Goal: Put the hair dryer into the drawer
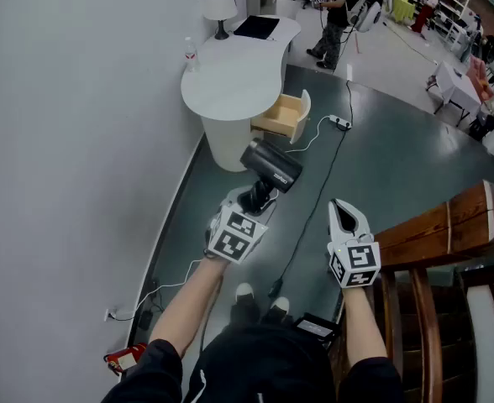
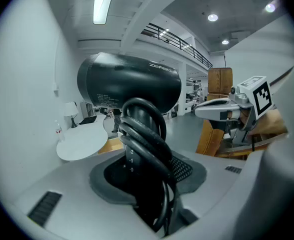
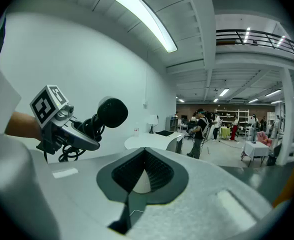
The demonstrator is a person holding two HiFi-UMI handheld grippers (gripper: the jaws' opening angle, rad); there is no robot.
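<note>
A black hair dryer (image 1: 270, 164) with its cord coiled round the handle is held up in front of me, my left gripper (image 1: 260, 198) shut on its handle. In the left gripper view the dryer's body (image 2: 129, 81) rises above the jaws, and the handle and cord fill the gap of the left gripper (image 2: 147, 169). My right gripper (image 1: 345, 212) hangs to the right, shut and empty; its pads meet in its own view (image 3: 144, 176), where the dryer (image 3: 112, 112) shows at the left. The open wooden drawer (image 1: 282, 116) juts from the round white table (image 1: 230, 70) ahead.
On the table stand a lamp (image 1: 220, 7), a laptop (image 1: 257, 27) and a small bottle (image 1: 191, 54). A power strip (image 1: 339, 122) and cables lie on the dark floor. A wooden chair (image 1: 440, 233) is close at my right, a white wall at my left. People stand far back.
</note>
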